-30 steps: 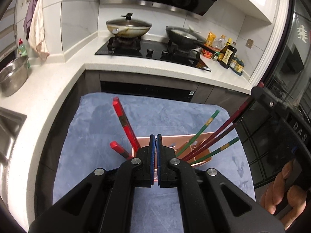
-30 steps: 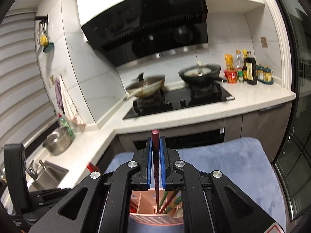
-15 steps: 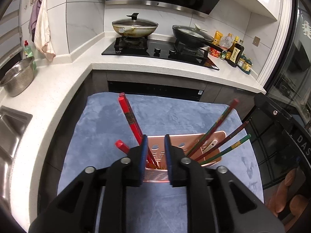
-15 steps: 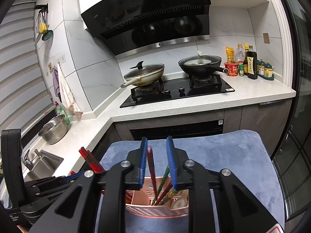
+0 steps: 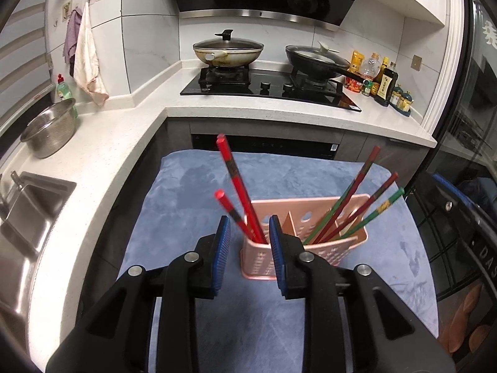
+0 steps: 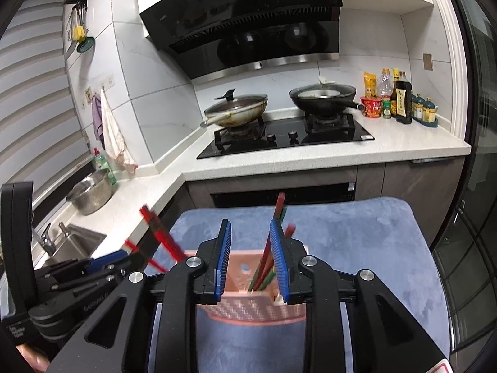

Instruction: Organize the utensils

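A pink perforated utensil basket [image 5: 310, 248] stands on a blue mat [image 5: 192, 186]. Two red chopsticks [image 5: 236, 186] lean left out of its left compartment. Several dark red and green chopsticks [image 5: 354, 208] lean right out of its right compartment. My left gripper [image 5: 248, 236] is open and empty just in front of the basket's left end. In the right wrist view my right gripper [image 6: 250, 242] is open and empty above the basket [image 6: 248, 310], with the chopsticks [image 6: 273, 242] standing between its fingers. The left gripper [image 6: 102, 264] shows at the left there.
The mat lies on a low surface in front of an L-shaped white counter [image 5: 108, 143]. A steel bowl [image 5: 49, 130] and a sink [image 5: 28, 211] are on the left. A hob with a lidded wok [image 5: 228, 48] and a black pan [image 5: 316, 62] is at the back, sauce bottles [image 5: 382, 84] at the right.
Both grippers have opened and drawn back from the basket. The right gripper has let go of the dark red chopstick, which now stands in the basket. The left-hand red chopsticks also stand free.
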`<action>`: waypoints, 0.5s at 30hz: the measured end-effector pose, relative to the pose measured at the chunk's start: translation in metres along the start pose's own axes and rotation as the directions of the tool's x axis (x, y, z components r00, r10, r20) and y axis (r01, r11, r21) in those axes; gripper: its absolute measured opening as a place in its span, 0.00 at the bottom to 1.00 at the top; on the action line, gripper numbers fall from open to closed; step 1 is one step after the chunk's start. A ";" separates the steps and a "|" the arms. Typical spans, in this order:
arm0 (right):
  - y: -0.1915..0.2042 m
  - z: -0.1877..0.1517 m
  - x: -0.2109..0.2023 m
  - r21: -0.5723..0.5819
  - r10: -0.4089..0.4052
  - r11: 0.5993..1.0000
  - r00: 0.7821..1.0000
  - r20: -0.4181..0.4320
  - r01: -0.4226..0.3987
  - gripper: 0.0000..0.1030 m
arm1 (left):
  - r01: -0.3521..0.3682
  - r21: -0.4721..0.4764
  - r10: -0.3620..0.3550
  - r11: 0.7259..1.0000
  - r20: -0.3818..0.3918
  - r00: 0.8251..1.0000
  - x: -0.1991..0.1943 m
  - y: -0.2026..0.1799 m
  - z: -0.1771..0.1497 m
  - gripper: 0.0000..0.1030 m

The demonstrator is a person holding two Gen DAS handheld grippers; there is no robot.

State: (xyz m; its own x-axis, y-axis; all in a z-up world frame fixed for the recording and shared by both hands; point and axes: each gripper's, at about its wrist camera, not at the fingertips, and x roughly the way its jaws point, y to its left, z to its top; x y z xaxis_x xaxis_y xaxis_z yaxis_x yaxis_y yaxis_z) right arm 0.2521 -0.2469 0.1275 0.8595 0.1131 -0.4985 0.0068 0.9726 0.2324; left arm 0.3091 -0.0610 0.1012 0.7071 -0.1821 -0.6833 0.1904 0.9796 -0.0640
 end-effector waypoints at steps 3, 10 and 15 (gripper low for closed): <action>0.003 -0.014 -0.004 -0.012 0.004 1.000 1.000 -0.030 -0.004 0.26 | -0.008 0.000 0.008 1.000 -0.004 1.000 -0.005 0.001 -0.008 0.24; 0.009 -0.044 -0.019 -0.032 0.000 0.999 0.997 -0.083 -0.003 0.26 | -0.026 0.005 0.026 1.000 -0.007 1.000 -0.017 0.001 -0.026 0.24; 0.012 -0.061 -0.030 -0.033 -0.014 0.999 0.994 -0.111 0.011 0.26 | -0.039 0.009 0.039 0.999 -0.005 0.999 -0.026 0.001 -0.040 0.31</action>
State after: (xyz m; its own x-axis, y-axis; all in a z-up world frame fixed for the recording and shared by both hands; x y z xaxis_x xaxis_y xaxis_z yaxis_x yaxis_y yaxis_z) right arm 0.1954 -0.2260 0.0939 0.7970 0.1210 -0.5917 -0.0008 0.9799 0.1994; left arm 0.2639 -0.0517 0.0899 0.7108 -0.1430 -0.6887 0.1683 0.9852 -0.0309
